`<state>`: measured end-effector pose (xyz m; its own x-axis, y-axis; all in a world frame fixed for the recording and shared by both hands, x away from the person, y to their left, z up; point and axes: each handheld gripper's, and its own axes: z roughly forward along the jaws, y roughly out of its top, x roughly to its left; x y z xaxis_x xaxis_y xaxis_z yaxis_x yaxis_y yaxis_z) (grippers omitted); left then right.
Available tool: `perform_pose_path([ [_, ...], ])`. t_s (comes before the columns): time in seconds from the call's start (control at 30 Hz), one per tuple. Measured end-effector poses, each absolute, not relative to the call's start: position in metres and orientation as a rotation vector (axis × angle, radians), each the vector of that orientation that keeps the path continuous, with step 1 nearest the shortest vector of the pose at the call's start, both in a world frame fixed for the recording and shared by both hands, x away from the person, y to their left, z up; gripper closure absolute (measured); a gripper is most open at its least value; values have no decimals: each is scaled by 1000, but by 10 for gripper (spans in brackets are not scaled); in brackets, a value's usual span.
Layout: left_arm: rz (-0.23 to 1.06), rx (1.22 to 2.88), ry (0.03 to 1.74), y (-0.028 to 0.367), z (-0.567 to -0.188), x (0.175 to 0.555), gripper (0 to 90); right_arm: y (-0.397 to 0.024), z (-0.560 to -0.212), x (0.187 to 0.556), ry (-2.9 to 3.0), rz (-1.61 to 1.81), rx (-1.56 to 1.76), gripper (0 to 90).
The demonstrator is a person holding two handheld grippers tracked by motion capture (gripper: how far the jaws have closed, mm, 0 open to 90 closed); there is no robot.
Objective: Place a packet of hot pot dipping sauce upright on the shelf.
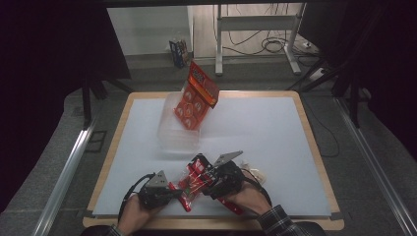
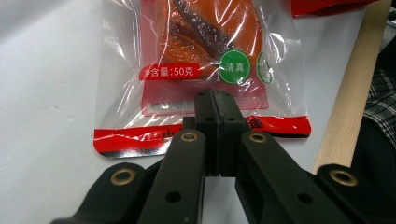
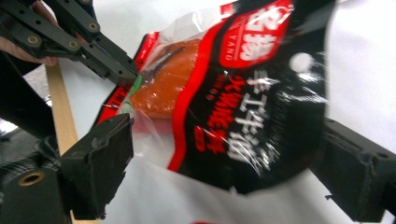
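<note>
- Left gripper fingers closed on the bottom edge of a clear-and-red plastic snack packet lying on the white desk.
- Right gripper fingers stood wide apart, packet's black-red end between them, not pinched.

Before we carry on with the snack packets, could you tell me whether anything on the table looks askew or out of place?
Yes: the orange packet at the far side stands tilted, propped in the clear plastic container and jutting well above its rim. Nearer, the red packet lies slanted between the left gripper, pinched on its sealed edge, and the right gripper.
</note>
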<state>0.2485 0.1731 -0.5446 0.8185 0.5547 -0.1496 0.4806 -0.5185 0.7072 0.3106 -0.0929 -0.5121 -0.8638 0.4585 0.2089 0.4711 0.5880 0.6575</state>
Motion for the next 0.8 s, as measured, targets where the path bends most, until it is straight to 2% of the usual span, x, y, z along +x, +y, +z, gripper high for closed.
perform_pose_path([
  [0.13,116,2207,758,173,-545,249,900,-86,-514,314,-2729,-1155,-807,138],
  [0.43,123,2213,750,173,-545,249,900,-66,-508,317,-2640,-1172,-766,283],
  [0.47,121,2212,752,173,-544,248,900,-61,-507,317,-2636,-1174,-764,332],
  [0.5,122,2213,751,174,-544,248,900,-61,-507,317,-2636,-1174,-764,332],
  [0.6,129,2226,739,174,-544,248,900,-53,-508,318,-2614,-1149,-776,422],
  [0.73,131,2229,739,175,-543,249,900,-50,-507,321,-2580,-1168,-797,598],
  [0.8,146,2235,738,176,-542,248,895,-50,-507,323,-2550,-1184,-802,625],
])
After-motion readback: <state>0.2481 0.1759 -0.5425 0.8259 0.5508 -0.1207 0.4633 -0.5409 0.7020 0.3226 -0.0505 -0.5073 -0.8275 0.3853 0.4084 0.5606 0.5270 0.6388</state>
